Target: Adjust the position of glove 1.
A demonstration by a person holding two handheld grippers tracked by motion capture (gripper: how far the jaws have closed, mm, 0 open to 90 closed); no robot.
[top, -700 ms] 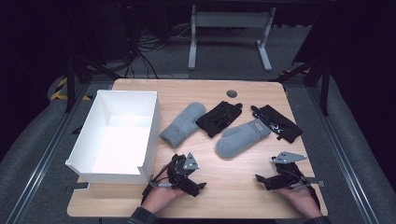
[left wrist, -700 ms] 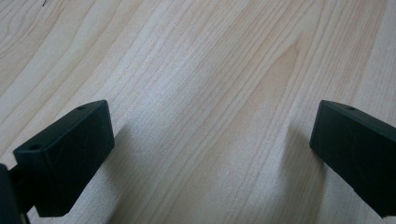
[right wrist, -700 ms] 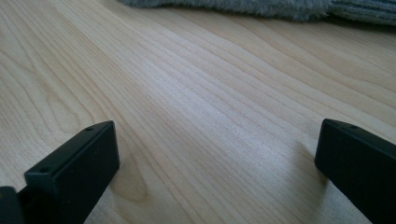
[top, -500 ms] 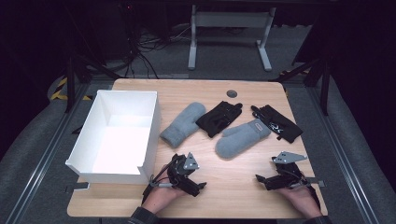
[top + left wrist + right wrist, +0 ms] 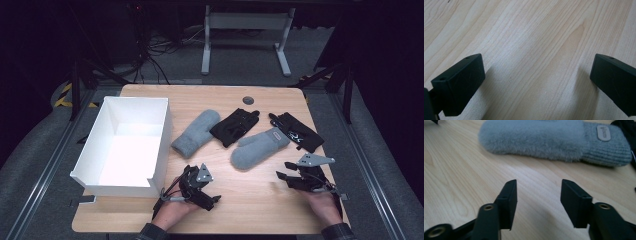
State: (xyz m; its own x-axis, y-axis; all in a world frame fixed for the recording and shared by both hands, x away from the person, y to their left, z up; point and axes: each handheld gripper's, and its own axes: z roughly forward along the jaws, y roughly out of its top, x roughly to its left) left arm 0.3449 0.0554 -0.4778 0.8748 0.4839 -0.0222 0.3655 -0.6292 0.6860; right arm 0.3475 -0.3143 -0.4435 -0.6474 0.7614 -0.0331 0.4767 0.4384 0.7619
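Two grey mittens lie on the wooden table (image 5: 250,200): one (image 5: 196,133) beside the white box (image 5: 131,145), the other (image 5: 260,148) nearer the right. Between them rests a black glove (image 5: 235,126), and a second black glove (image 5: 296,131) lies at the right. My left gripper (image 5: 209,196) rests low on the table near the box's front corner, open, with bare wood (image 5: 536,62) between its jaws. My right gripper (image 5: 284,177) is open just in front of the right grey mitten (image 5: 554,141), holding nothing.
The white box is open-topped and stands at the table's left side. A small dark round grommet (image 5: 248,100) sits near the table's far edge. Beyond the table are a metal stand (image 5: 245,30) and cables on the floor.
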